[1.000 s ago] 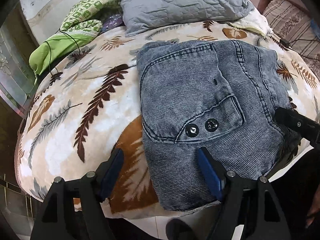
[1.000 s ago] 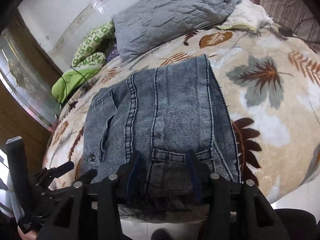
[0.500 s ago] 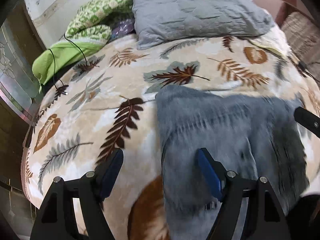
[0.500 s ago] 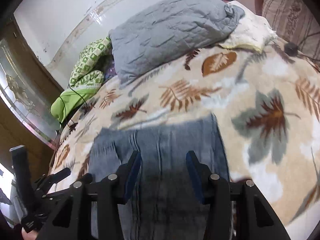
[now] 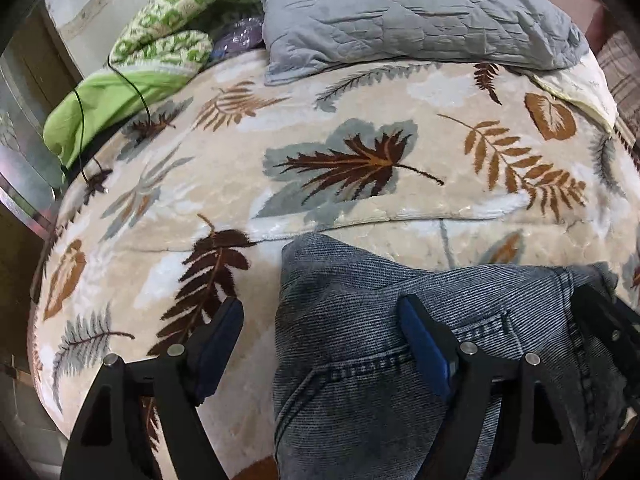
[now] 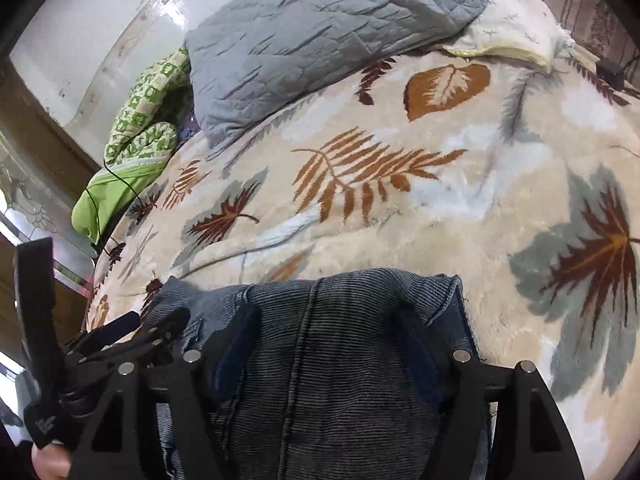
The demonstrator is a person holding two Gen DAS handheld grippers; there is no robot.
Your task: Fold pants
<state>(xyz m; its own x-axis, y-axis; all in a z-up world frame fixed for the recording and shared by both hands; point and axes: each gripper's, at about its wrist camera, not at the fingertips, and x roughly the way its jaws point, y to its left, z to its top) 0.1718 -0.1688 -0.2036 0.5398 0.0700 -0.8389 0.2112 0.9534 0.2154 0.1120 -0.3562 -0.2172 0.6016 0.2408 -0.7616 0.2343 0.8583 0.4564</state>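
Folded grey-blue jeans [image 5: 360,300] [image 6: 352,304] lie on the leaf-patterned blanket [image 5: 360,128] [image 6: 500,220], low in both wrist views. My left gripper [image 5: 320,346] straddles the jeans' left edge. Its jaws are opening, the right finger [image 5: 424,350] rests over the denim, and the left finger [image 5: 218,344] is over the blanket. My right gripper [image 6: 324,350] is over the jeans' right part. Its jaws are opening, with a hump of denim between the pads, which stand apart from it. Each gripper also shows at the edge of the other's view: the right gripper [image 5: 600,320] and the left gripper [image 6: 160,328].
A grey quilted pillow [image 5: 400,12] [image 6: 320,32] lies at the bed's far end. Beside it lie green patterned bedding [image 5: 172,44] and a lime cloth [image 5: 112,108] with a black cable. A striped cushion [image 5: 624,68] sits at the far right. The bed drops off at the left.
Both grippers moved forward over the bed, carrying the jeans' near edge over itself. The pocket and buttons are now hidden. The right jaws have spread apart.
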